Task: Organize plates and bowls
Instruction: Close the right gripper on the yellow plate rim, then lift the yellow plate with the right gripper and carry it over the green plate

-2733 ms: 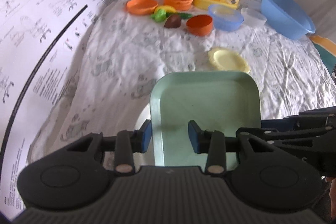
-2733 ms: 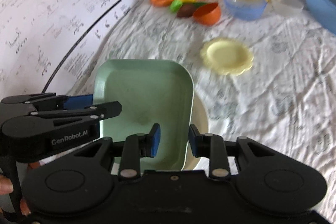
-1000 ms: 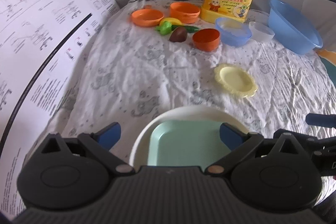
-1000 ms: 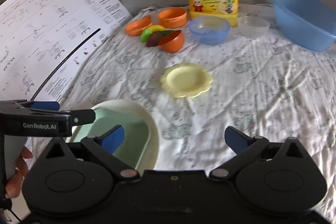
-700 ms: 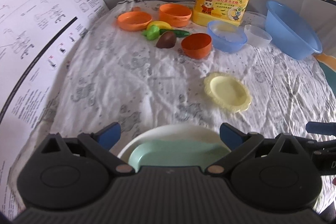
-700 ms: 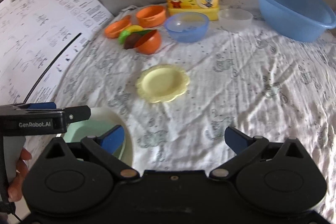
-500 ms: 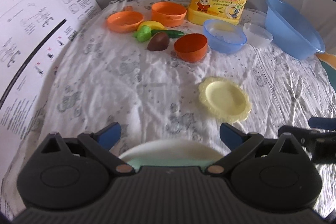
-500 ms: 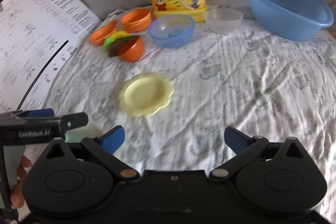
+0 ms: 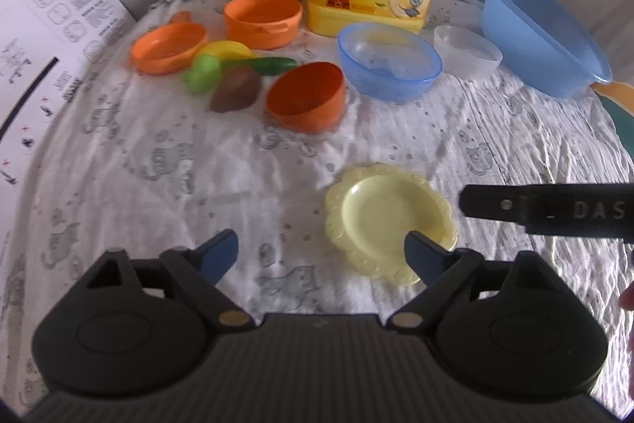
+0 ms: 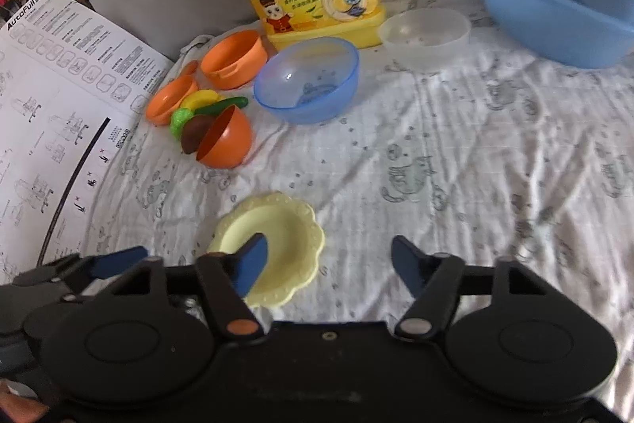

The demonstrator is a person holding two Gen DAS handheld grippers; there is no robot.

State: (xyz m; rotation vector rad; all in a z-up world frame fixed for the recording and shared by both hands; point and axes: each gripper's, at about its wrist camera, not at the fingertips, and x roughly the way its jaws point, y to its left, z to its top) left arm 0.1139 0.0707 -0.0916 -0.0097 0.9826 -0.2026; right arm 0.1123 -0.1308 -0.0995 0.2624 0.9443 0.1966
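The yellow plate [image 9: 390,221] lies flat on the cloth-covered tabletop [image 9: 158,161], alone and apart from the other dishes, so both grippers can come at it. In the left gripper [image 9: 321,252] view it sits just ahead of the right-hand jaw, whose tip overlaps its near rim, not between the two. In the right gripper [image 10: 329,260] view it sits by the left-hand jaw, which overlaps its centre. Both pairs of jaws have just been closing but stand apart and grip nothing; whether either tip touches the plate I cannot tell.

Further ahead of the jaws stand an orange bowl [image 9: 305,98], a blue bowl [image 9: 390,66] and a clear bowl [image 9: 467,55], probably awaiting their turn.
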